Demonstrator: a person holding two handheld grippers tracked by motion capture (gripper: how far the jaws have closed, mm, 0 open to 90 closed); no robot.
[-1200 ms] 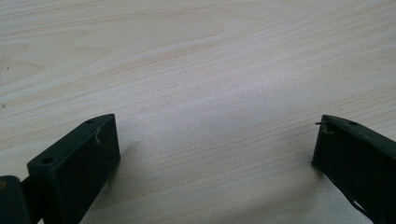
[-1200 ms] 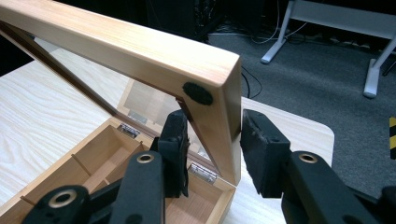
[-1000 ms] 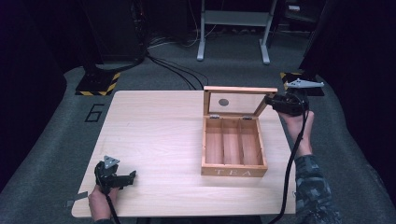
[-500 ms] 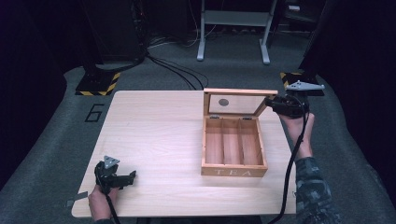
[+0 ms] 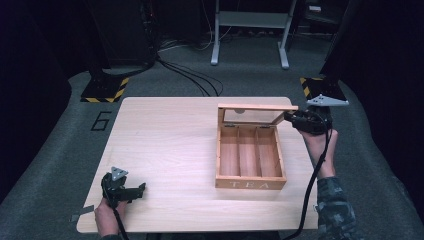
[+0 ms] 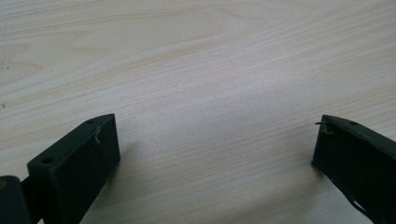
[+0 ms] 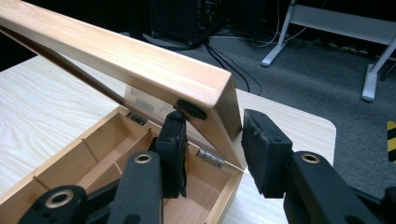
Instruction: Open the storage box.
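Note:
A wooden tea box point(image 5: 250, 183) marked TEA stands right of the table's middle, with three bare compartments point(image 7: 100, 163). Its glass-paned lid point(image 5: 257, 107) is raised on the far hinges. My right gripper point(image 5: 292, 118) is shut on the lid's right side rail point(image 7: 219, 100), one pad inside the frame and one outside. My left gripper point(image 5: 140, 190) rests near the table's front left corner. It is open point(image 6: 215, 140), with just bare wood between its jaws.
The light wooden table point(image 5: 165, 145) has free room left of the box. Beyond its far edge lie floor cables point(image 5: 190, 75), a metal stand point(image 5: 250, 30) and a yellow-black striped base point(image 5: 105, 87).

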